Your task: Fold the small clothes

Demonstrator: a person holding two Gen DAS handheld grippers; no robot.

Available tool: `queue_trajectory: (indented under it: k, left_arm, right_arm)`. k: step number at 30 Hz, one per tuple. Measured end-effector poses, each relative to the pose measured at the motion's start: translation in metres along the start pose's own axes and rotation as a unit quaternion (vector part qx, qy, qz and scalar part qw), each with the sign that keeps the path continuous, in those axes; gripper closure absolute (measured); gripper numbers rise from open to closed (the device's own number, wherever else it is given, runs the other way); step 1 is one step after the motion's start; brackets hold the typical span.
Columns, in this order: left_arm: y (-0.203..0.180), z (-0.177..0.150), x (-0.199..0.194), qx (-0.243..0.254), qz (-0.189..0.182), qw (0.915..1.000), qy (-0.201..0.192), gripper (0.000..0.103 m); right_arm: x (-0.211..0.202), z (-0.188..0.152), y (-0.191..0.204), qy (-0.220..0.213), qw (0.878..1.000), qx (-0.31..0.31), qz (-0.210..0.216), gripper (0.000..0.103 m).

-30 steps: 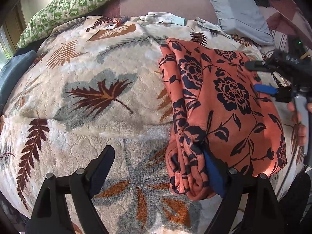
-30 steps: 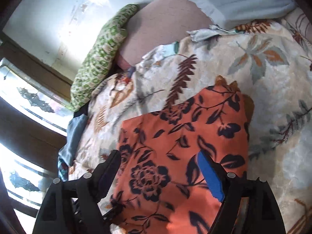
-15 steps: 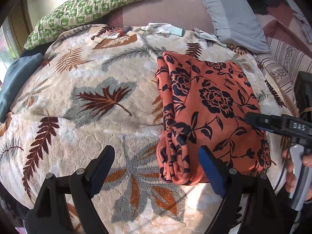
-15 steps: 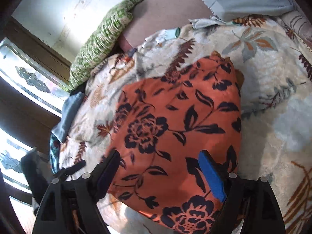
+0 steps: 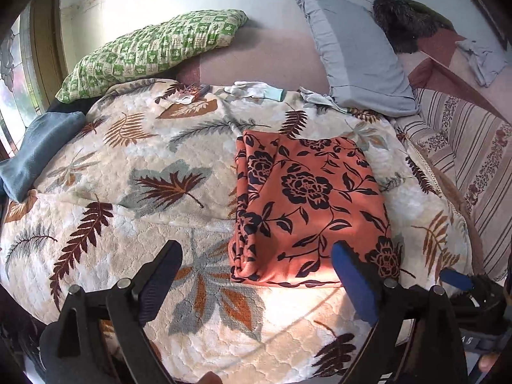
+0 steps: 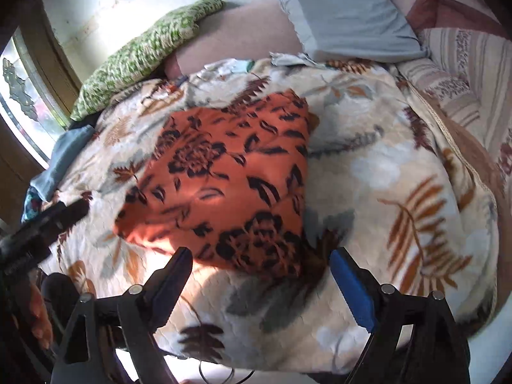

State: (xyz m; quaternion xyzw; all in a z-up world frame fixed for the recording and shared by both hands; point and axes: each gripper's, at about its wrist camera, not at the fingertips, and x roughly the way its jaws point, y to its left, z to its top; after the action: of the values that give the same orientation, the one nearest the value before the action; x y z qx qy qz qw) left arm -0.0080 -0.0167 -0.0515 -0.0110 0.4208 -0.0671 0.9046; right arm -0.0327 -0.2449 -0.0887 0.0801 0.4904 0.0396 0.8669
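An orange cloth with dark flower print (image 5: 307, 204) lies folded into a rectangle on the leaf-patterned blanket (image 5: 153, 172). It also shows in the right wrist view (image 6: 230, 185). My left gripper (image 5: 256, 275) is open and empty, held back just short of the cloth's near edge. My right gripper (image 6: 259, 275) is open and empty, also just short of the cloth's near corner. The right gripper shows at the lower right of the left wrist view (image 5: 473, 291). The left gripper shows at the left of the right wrist view (image 6: 44, 227).
A green checked pillow (image 5: 153, 51) and a grey pillow (image 5: 355, 54) lie at the head of the bed. A blue folded cloth (image 5: 38, 153) sits at the left edge. Small white items (image 5: 256, 91) lie near the pillows. A striped cover (image 5: 464, 147) is at the right.
Both grippers have pulled back from the orange cloth toward the near edge of the bed. The cloth lies released and flat; the left fingers no longer touch its folded edge.
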Motion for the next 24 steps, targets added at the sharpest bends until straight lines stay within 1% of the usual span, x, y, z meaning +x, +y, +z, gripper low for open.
queue_trajectory:
  k: [1,3,5,8,11,16,19,24]
  left_arm:
    - [-0.003,0.0,-0.001,-0.001,-0.006,1.0,0.001,0.007]
    - [-0.01,0.001,-0.004,-0.001,-0.013,0.9999,0.007,0.006]
    - [-0.015,0.001,-0.007,0.006,-0.015,0.9999,0.006,0.005]
    - [-0.019,0.002,-0.015,0.01,-0.013,0.9999,0.0,0.003]
    - [-0.018,0.004,-0.02,0.008,-0.001,1.0,-0.001,0.003]
    - [-0.017,0.007,-0.02,0.0,-0.005,1.0,0.004,0.002]
    - [-0.02,0.008,-0.018,0.004,-0.009,0.9999,0.006,0.0]
    - [-0.025,0.011,-0.014,0.016,-0.002,0.9999,0.007,0.0]
  right_arm:
    - [-0.003,-0.01,-0.004,0.008,1.0,0.002,-0.009,0.013]
    - [-0.011,-0.024,-0.005,0.011,0.999,-0.01,-0.032,0.013]
    - [-0.022,-0.03,-0.001,0.004,0.998,-0.03,-0.056,0.013]
    - [-0.034,-0.03,0.006,-0.013,0.996,-0.05,-0.074,0.013]
    - [-0.037,-0.026,0.01,-0.018,0.995,-0.058,-0.079,0.013]
    - [-0.038,-0.023,0.019,-0.019,0.995,-0.068,-0.077,0.013]
    - [-0.037,-0.022,0.022,-0.02,0.995,-0.068,-0.077,0.013]
    - [-0.036,-0.018,0.021,-0.021,0.994,-0.068,-0.079,0.013]
